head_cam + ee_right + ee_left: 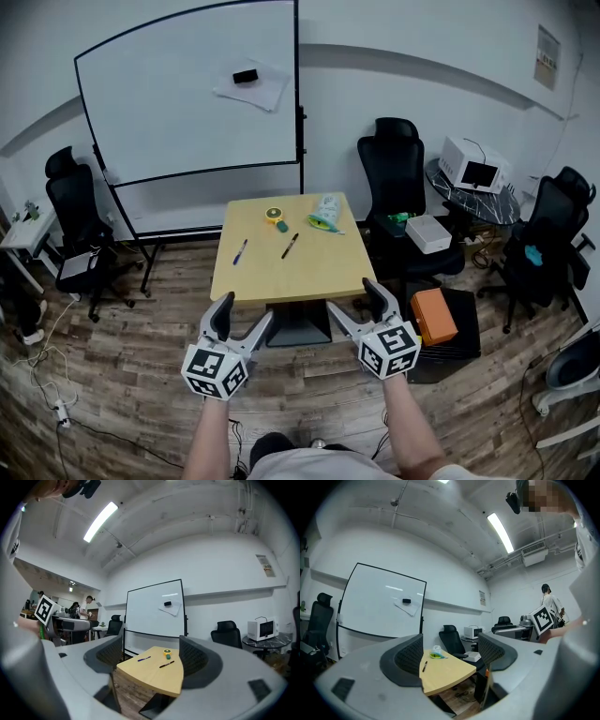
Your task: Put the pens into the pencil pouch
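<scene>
Whiteboard [192,89], wood floor [122,375], black chairs [396,173], white walls.

A blue pen [240,251] and black pen [290,246] lie apart on the table [281,281] near the greenish pencil pouch [324,214]

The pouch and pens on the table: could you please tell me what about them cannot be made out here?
- Pouch: head view, too small to tell whether it is open; right gripper view, hidden behind a jaw of the right hand-held gripper.
- Blue pen: left gripper view, hidden behind a jaw of the left hand-held gripper.
- Black pen: every view, too small to tell whether capped.
</scene>
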`<state>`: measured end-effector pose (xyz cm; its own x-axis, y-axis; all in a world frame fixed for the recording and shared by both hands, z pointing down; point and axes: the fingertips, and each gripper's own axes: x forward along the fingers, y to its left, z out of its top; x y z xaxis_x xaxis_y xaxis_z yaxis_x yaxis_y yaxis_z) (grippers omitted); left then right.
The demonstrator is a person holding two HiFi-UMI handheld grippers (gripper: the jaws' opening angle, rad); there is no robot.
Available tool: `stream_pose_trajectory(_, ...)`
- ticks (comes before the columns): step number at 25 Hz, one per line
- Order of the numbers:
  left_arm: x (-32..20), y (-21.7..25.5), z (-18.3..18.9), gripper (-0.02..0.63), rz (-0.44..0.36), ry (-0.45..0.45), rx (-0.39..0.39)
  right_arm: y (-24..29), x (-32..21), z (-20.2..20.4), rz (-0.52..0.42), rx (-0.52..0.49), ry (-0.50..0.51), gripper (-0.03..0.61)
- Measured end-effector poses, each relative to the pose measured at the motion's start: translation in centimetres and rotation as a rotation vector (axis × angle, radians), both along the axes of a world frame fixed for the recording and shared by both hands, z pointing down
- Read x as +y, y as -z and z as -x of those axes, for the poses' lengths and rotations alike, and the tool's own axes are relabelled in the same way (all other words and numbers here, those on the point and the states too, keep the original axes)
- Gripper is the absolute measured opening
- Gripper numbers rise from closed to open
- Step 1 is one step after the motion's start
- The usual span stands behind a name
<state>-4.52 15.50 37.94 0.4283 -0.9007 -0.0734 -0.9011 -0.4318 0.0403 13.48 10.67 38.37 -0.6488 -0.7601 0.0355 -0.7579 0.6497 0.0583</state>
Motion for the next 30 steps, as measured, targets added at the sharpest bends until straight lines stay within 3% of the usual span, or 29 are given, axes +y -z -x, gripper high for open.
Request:
stream_pose_trajectory(12,-5.7,-0.2,0.0,0.339,-0.007,0.019,-0.017,-0.2,-5.9,0.4,-0.005,0.007,0.024,0.362)
stream_pose_trajectory(30,-27.7,-2.8,7.1,0.339,0.035,-0.093,-0.022,-2.0,-26.0,6.3,0.040,0.048,-0.100,0.359)
